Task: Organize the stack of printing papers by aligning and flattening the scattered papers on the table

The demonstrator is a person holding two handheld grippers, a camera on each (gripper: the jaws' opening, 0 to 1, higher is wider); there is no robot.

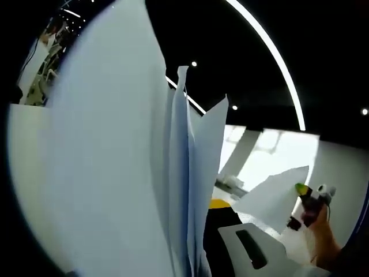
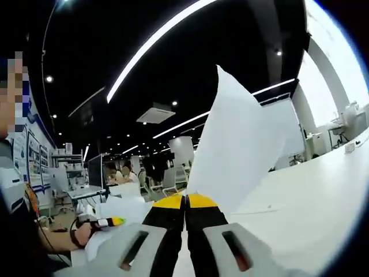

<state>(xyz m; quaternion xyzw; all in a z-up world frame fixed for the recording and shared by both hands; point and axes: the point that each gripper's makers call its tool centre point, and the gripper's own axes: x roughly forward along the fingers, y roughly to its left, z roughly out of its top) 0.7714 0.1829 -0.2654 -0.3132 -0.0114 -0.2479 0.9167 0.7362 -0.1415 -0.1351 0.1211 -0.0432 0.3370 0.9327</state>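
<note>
Right gripper (image 2: 185, 209) clamped on 1 sheet (image 2: 242, 156), held up off the white table (image 2: 323, 196). Left gripper (image 1: 199, 254) holds several upright sheets (image 1: 121, 161), edges fanned; its jaws are hidden, so closure can't be told. Risk: loose sheets slip or crease if jaws tilt.

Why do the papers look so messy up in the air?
The papers in the left gripper are fanned out, with edges and corners poking up at different heights rather than lined up. The sheet in the right gripper sticks up at a slant above the table. Nothing looks torn.
</note>
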